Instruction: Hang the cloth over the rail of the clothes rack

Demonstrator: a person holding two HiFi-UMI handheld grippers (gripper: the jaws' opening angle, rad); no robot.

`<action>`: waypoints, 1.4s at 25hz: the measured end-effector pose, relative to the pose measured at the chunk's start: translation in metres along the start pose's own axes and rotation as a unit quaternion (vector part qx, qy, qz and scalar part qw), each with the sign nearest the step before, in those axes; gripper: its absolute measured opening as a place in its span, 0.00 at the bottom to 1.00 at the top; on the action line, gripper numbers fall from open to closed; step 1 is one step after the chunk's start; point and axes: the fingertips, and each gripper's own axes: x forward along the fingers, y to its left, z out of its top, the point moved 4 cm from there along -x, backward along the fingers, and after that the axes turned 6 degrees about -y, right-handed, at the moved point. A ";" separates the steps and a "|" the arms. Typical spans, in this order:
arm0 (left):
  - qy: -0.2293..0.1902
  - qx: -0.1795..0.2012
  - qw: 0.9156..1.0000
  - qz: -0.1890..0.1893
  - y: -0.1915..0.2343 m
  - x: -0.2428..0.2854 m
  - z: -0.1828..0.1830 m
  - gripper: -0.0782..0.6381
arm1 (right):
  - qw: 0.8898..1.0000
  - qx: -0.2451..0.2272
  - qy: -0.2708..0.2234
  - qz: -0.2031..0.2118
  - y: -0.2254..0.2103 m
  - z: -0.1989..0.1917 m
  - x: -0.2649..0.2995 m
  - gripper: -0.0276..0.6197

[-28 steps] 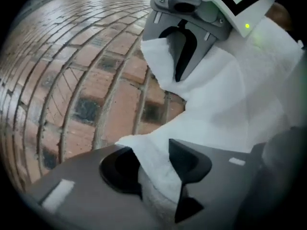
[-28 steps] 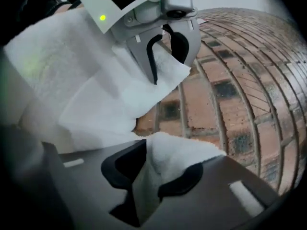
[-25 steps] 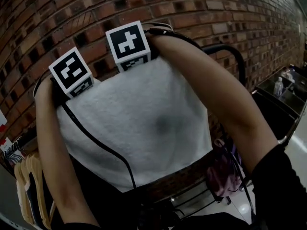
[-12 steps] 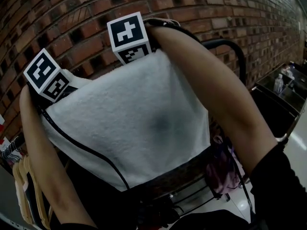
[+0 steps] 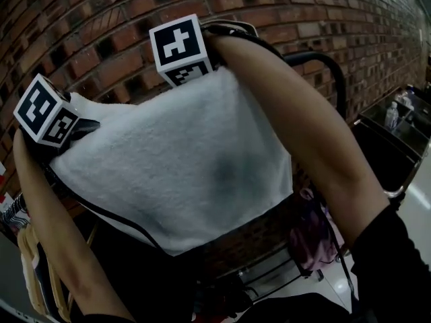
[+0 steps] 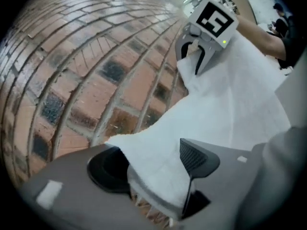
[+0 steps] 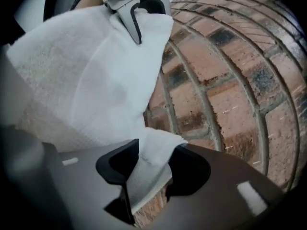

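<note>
A white cloth [image 5: 182, 160] is stretched between my two grippers in front of a brick wall, its near edge hanging toward me. My left gripper [image 5: 74, 123] is at the cloth's left corner. In the left gripper view [image 6: 156, 162] its jaws have just been opening and stand wide, the corner lying loosely between them. My right gripper [image 5: 196, 73] is at the right corner. In the right gripper view [image 7: 153, 164] its jaws have just been closing and pinch a fold of the cloth [image 7: 86, 71]. The rack's black rail [image 5: 333, 73] curves out at the right; the rest of it is hidden by the cloth.
The brick wall [image 5: 101, 19] is close behind the cloth. Clothes on hangers [image 5: 37, 261] are at lower left. A pink bag [image 5: 313, 237] hangs below on the right, by a black shelf [image 5: 394, 147] holding bottles. A person [image 6: 280, 18] is at the far right.
My left gripper has moved left and the cloth has spread wider that way. The right gripper has stayed almost in place at its corner.
</note>
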 end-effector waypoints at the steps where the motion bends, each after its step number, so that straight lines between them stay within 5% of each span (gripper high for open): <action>1: 0.000 -0.006 1.000 -0.004 0.000 -0.002 -0.002 0.58 | 1.000 0.001 0.002 -0.002 0.000 -0.001 0.000 0.34; 8: -0.050 -0.044 0.994 -0.089 -0.004 0.005 -0.017 0.59 | 0.999 0.023 0.025 0.006 0.000 -0.011 0.003 0.32; 14: 0.044 -0.063 0.996 -0.037 0.007 0.004 -0.048 0.59 | 0.999 0.023 0.044 0.007 0.001 -0.015 0.006 0.30; 17: 0.052 -0.087 0.993 -0.058 0.006 0.000 -0.056 0.59 | 0.998 0.030 0.062 0.013 0.002 -0.020 0.007 0.29; 20: 0.061 -0.100 0.993 -0.033 0.017 -0.001 -0.066 0.61 | 0.996 0.036 0.076 0.026 0.004 -0.024 0.009 0.28; 23: 0.030 -0.091 0.994 -0.043 0.016 -0.002 -0.059 0.61 | 0.995 0.040 0.085 0.029 0.004 -0.027 0.008 0.28; 26: -0.078 -0.097 0.990 -0.072 0.018 -0.015 -0.039 0.63 | 0.994 0.045 0.096 0.039 0.007 -0.032 0.010 0.28; 28: -0.085 -0.119 0.987 -0.071 0.027 -0.020 -0.050 0.68 | 0.993 0.046 0.101 0.045 0.008 -0.034 0.011 0.28; 30: -0.029 -0.117 0.991 -0.055 0.030 -0.019 -0.072 0.69 | 0.992 0.046 0.106 0.047 0.007 -0.035 0.010 0.28; 32: 0.013 -0.094 0.995 0.001 0.037 -0.019 -0.085 0.68 | 0.992 0.047 0.109 0.048 0.007 -0.037 0.010 0.28; 35: 0.004 -0.049 0.997 0.063 0.037 -0.028 -0.068 0.67 | 0.994 0.035 0.095 0.038 0.006 -0.030 0.011 0.28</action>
